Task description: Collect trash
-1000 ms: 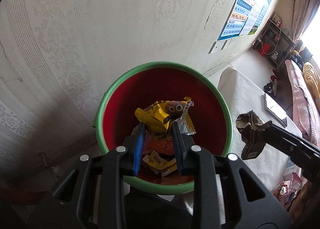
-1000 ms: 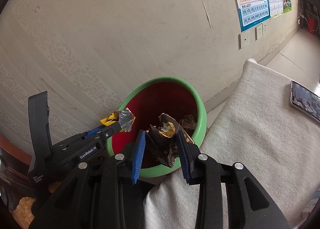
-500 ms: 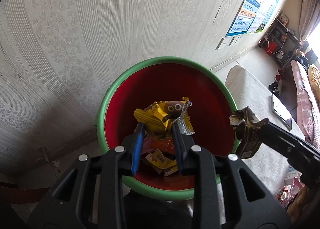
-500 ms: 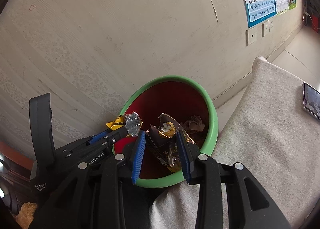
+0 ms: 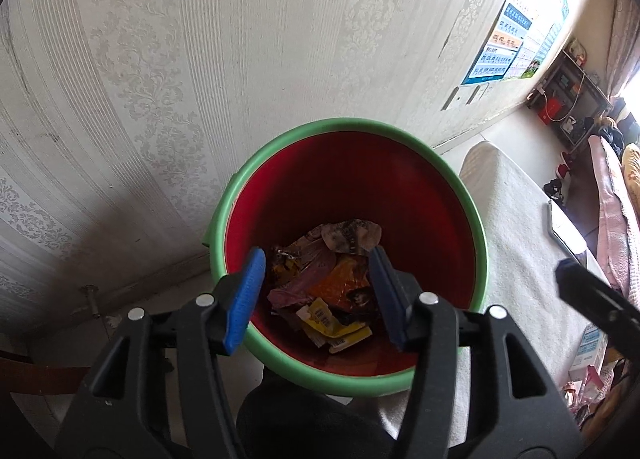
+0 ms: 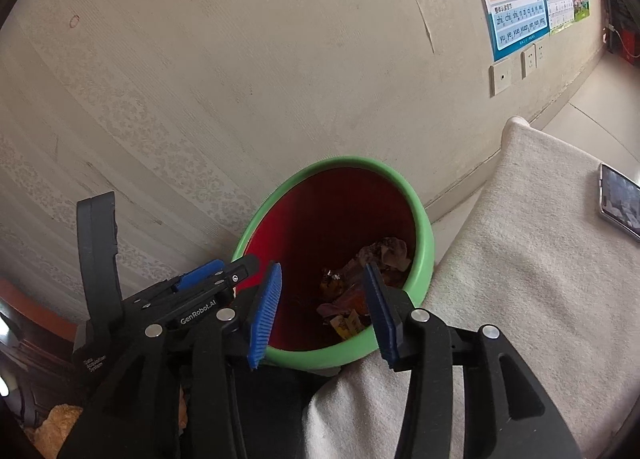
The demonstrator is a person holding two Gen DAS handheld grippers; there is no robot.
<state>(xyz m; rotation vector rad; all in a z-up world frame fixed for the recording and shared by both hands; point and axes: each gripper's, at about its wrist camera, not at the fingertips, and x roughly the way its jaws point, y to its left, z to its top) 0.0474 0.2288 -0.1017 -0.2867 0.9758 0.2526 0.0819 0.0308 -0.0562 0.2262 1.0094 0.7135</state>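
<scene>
Both wrappers held a second ago have been dropped; left gripper (image 5: 316, 295) and right gripper (image 6: 324, 311) are seen empty, jaws opening. Wrappers (image 5: 332, 283) lie low in the bin (image 5: 280, 143), frame centre. Light, crinkly, slippery; best pinched at an edge.

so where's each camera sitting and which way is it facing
Left wrist: on the left gripper, looking down into the red bin of wrappers; jaws opening, nothing between them; right gripper's tip at right.
Right wrist: on the right gripper, angled down at the bin's rim; jaws opening, nothing between them; left gripper at left.
Shared: bin, wrappers, wall.
</scene>
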